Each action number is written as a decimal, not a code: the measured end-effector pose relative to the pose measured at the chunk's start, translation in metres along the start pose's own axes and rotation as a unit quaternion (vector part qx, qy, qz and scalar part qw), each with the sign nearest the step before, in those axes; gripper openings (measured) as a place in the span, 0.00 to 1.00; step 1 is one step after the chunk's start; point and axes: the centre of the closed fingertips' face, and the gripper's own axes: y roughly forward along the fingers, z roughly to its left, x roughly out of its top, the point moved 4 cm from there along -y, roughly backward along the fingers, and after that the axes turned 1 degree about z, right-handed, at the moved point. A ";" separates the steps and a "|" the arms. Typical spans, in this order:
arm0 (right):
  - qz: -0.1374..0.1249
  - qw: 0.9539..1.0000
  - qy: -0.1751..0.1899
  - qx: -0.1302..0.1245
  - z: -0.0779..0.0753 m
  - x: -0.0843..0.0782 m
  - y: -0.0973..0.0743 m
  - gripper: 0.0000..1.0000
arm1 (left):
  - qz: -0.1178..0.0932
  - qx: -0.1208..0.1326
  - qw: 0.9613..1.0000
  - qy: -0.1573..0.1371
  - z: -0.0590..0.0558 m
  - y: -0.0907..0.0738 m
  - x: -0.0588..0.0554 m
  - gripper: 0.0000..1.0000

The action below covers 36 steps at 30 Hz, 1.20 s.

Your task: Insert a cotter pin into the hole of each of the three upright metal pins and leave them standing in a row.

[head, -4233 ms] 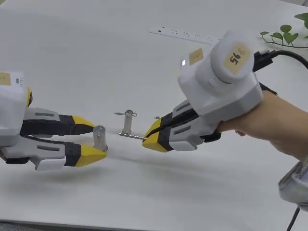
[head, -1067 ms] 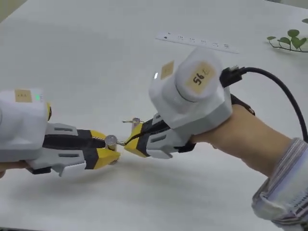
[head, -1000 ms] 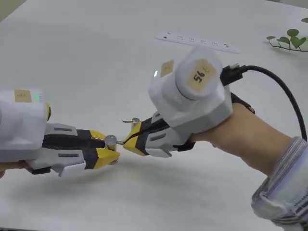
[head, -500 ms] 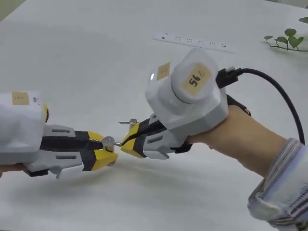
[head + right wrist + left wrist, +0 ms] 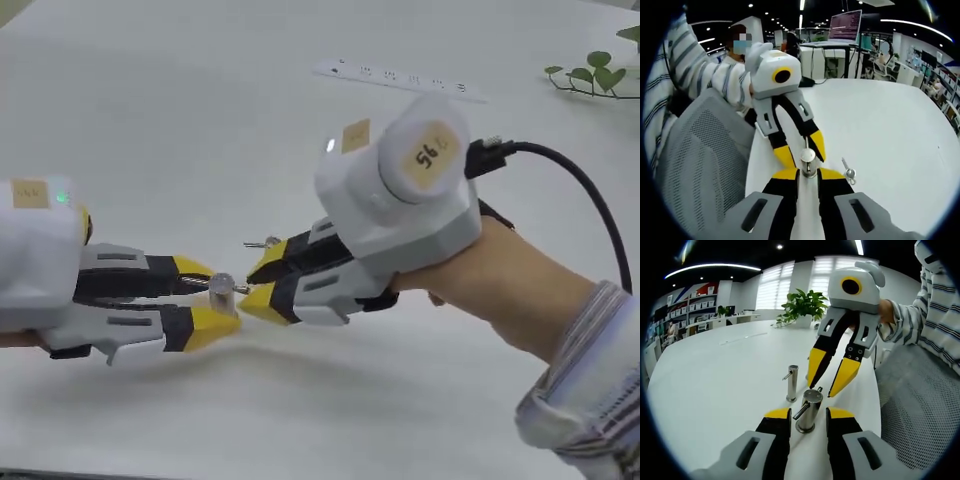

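A short metal pin [image 5: 221, 290] stands upright on the white table between the yellow fingers of my left gripper [image 5: 212, 295]. In the left gripper view narrow gaps show on both sides of this metal pin [image 5: 807, 410], and a cotter pin [image 5: 800, 411] sticks out of its side. My right gripper [image 5: 258, 282] faces it from the right, jaws open and empty, tips just short of the pin. A second metal pin [image 5: 268, 242] stands behind with a cotter pin through it, also seen as the second pin [image 5: 792, 382] and the second pin [image 5: 849, 173].
A white power strip [image 5: 400, 80] lies at the far side of the table and a green plant [image 5: 595, 75] at the far right. A black cable [image 5: 570, 170] runs from the right gripper. A grey mesh chair [image 5: 695, 165] stands by the table edge.
The right gripper brought a cotter pin to the pin held by the left gripper, then opened and let go of it. The left jaws have spread slightly.
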 end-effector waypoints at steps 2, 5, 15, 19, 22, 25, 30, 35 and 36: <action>-0.010 1.000 -0.003 0.002 0.001 0.001 0.002 0.17 | 0.002 0.000 1.000 0.002 0.000 -0.002 -0.002 0.32; -0.016 1.000 0.002 0.005 0.003 0.001 0.004 0.18 | 0.003 0.002 1.000 0.007 0.001 -0.004 -0.003 0.38; -0.032 0.999 0.013 0.009 0.002 0.001 0.011 0.19 | -0.002 0.009 1.000 0.019 0.001 -0.007 -0.007 0.74; -0.035 0.999 0.017 0.013 0.003 0.001 0.014 0.19 | -0.008 0.005 1.000 0.003 0.000 -0.006 -0.008 0.83; -0.043 0.999 0.012 0.013 0.004 0.001 0.016 0.19 | -0.023 0.000 1.000 -0.013 -0.002 -0.007 -0.005 0.87; -0.050 0.999 0.010 0.012 0.004 0.001 0.017 0.19 | -0.023 0.004 1.000 -0.008 -0.002 -0.008 -0.005 0.94; -0.058 0.998 0.010 0.015 0.003 -0.001 0.022 0.19 | -0.015 0.006 1.000 -0.009 -0.002 -0.009 -0.009 1.00; -0.064 0.998 0.010 0.017 0.003 -0.003 0.026 0.20 | -0.019 0.002 1.000 -0.013 -0.004 -0.009 -0.007 1.00; -0.064 0.998 0.010 0.017 0.003 -0.004 0.026 0.20 | -0.021 0.002 1.000 -0.016 -0.004 -0.009 -0.006 1.00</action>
